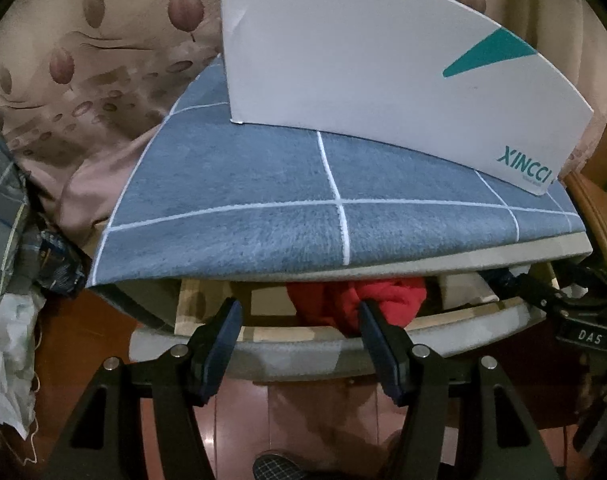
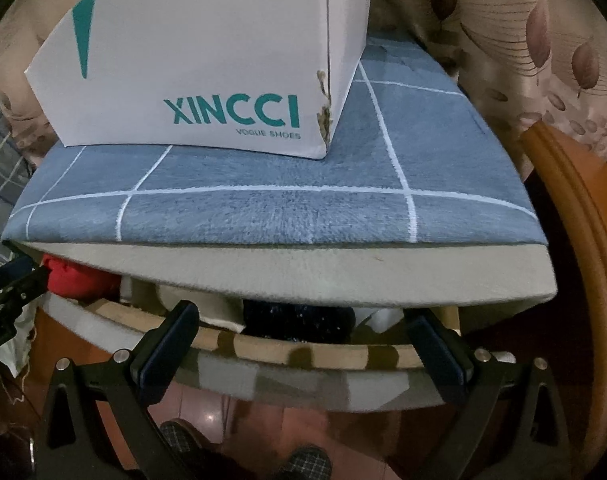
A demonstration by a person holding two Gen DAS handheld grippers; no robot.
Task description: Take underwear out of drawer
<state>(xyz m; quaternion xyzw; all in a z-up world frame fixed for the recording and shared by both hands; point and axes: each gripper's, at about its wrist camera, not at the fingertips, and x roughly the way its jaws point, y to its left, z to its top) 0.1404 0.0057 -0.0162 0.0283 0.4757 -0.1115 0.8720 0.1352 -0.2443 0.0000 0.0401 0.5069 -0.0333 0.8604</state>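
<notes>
My left gripper (image 1: 301,312) jaws spread, empty, red underwear (image 1: 359,300) at 12 in drawer (image 1: 287,354). Right gripper (image 2: 303,330) spread too; only its cam shows dark garment (image 2: 299,320).

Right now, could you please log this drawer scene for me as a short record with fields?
drawer: grey-fronted drawer pulled partly open
contents: crumpled red garment, dark speckled garment, pale folded items
above: blue mat with white grid lines, white XINCCI shoe box on it
left gripper: open, at red garment
right gripper: open, empty
</notes>
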